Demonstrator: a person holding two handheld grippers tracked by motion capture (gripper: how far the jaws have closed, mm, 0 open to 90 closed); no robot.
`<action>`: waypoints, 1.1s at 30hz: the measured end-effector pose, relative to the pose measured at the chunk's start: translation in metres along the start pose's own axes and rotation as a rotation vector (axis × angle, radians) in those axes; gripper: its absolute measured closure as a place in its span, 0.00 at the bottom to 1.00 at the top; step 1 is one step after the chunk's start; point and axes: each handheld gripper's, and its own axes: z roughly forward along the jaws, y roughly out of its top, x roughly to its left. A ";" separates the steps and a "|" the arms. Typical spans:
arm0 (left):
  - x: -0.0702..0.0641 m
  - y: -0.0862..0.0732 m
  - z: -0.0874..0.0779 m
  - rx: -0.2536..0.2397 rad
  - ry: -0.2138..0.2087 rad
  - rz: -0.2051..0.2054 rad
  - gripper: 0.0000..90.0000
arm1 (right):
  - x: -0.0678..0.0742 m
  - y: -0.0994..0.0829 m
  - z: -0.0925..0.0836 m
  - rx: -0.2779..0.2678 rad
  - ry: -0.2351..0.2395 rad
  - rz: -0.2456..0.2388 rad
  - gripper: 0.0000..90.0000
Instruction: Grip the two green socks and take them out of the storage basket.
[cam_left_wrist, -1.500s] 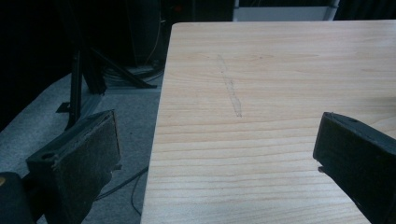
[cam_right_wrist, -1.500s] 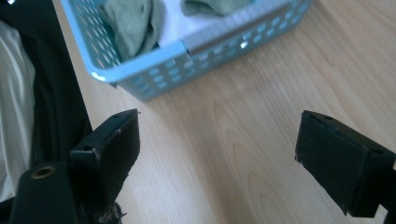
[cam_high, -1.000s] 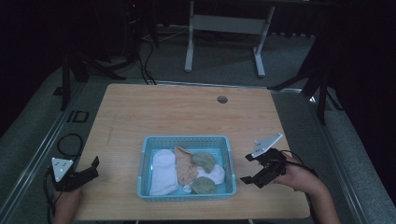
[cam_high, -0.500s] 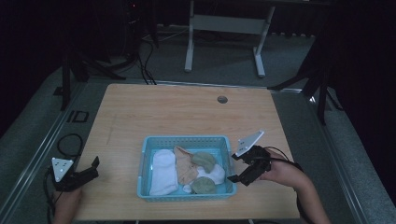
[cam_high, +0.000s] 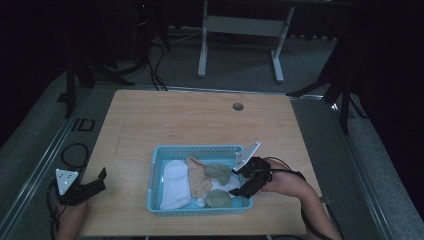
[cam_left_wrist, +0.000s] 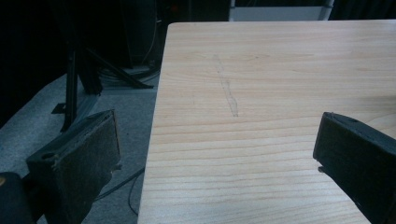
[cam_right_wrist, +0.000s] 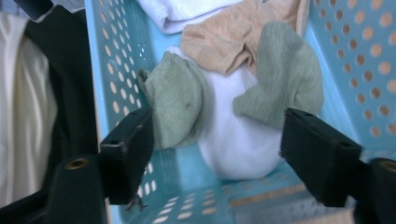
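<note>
Well, I had the right claw (cam_high: 239, 183) down over the near right corner of the blue basket (cam_high: 192, 150), its jaws spread but just narrowing, nothing pinched between them. Ahead of them lay a white sock (cam_right_wrist: 231, 135) flanked by two green socks (cam_right_wrist: 176, 105), a tan one (cam_right_wrist: 233, 39) beyond. Nothing was lifted out yet; the whole pile remained. My left claw (cam_high: 92, 187) sat spread and empty, well apart, on the bare worktop (cam_left_wrist: 280, 70).
</note>
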 end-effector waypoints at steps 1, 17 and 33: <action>0.000 0.000 0.000 0.000 0.000 0.001 0.00 | 0.000 0.002 0.002 -0.009 0.001 -0.004 0.34; -0.001 0.000 0.000 0.000 0.005 0.009 0.00 | 0.006 0.020 0.043 0.070 0.076 -0.051 0.45; -0.001 0.000 0.000 -0.003 0.006 0.010 0.00 | 0.006 0.023 0.066 0.153 0.100 -0.069 0.56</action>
